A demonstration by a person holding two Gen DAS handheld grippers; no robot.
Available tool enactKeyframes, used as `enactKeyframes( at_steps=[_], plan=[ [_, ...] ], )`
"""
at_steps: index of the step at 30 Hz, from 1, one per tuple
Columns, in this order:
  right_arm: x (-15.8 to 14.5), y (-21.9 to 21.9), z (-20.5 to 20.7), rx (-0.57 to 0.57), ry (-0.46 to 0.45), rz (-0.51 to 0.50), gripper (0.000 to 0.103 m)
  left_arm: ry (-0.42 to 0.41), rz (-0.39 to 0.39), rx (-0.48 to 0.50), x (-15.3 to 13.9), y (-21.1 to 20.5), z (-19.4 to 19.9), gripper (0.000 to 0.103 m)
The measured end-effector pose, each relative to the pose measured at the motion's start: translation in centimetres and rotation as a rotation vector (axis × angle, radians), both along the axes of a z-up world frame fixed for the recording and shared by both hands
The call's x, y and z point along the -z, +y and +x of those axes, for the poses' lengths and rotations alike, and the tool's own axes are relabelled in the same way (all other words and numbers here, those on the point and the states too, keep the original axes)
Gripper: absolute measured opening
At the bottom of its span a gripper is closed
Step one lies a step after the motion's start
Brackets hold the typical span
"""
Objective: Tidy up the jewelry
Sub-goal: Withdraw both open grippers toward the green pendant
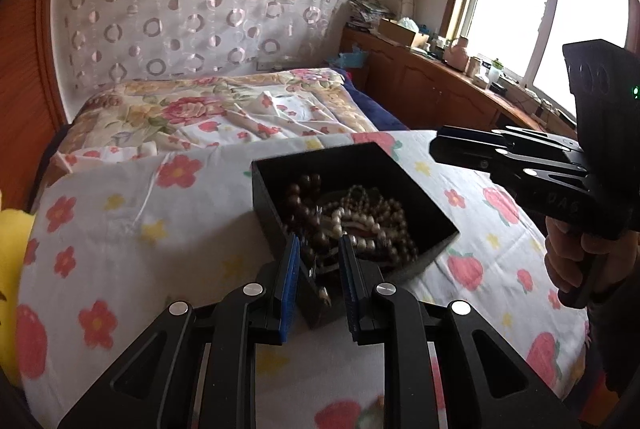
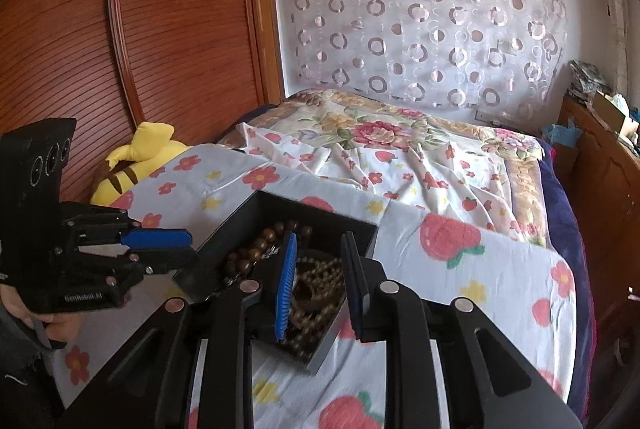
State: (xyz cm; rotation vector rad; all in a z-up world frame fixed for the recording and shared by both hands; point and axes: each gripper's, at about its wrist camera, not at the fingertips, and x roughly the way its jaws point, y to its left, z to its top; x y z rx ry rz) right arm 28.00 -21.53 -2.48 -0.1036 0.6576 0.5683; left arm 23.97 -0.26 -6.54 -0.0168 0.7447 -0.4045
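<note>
A black open box (image 1: 416, 185) sits on a flowered cloth and holds several bead strings, dark brown beads (image 1: 306, 197) and pale beads (image 1: 372, 217). My left gripper (image 1: 319, 249) is shut on the box's near corner wall, one finger inside, one outside. In the right wrist view the box (image 2: 360, 229) lies under my right gripper (image 2: 320, 261), which is open and empty above the beads (image 2: 256, 253). The left gripper also shows there (image 2: 180, 249), clamped on the box's left corner. The right gripper shows in the left wrist view (image 1: 440, 147), beyond the box.
The flowered cloth (image 1: 120, 229) covers a raised surface in front of a bed (image 2: 400, 157). A yellow plush toy (image 2: 140, 157) lies at the left by a wooden wardrobe (image 2: 160, 29). A cluttered wooden cabinet (image 1: 440, 77) runs under the window at right.
</note>
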Motion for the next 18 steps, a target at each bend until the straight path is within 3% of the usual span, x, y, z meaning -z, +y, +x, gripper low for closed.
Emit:
enactKeyframes(
  at_steps=[9, 12, 14, 18],
  plan=[
    [3.5, 0.6, -5.3, -0.019, 0.095, -0.021, 0.025, 0.066, 0.018, -0.001, 2.7, 1.2, -4.4, 0.019],
    [5.1, 2.0, -7.0, -0.054, 0.139, -0.038, 0.025, 0.093, 0.021, -0.017, 3.7, 2.2, -5.7, 0.027],
    [6.0, 3.1, -8.2, -0.085, 0.158, -0.056, 0.025, 0.102, 0.024, -0.028, 4.1, 2.9, -6.4, 0.038],
    [7.1, 5.2, -9.9, -0.137, 0.19, -0.079, 0.025, 0.11, 0.032, -0.057, 4.5, 4.1, -7.3, 0.047]
  ],
)
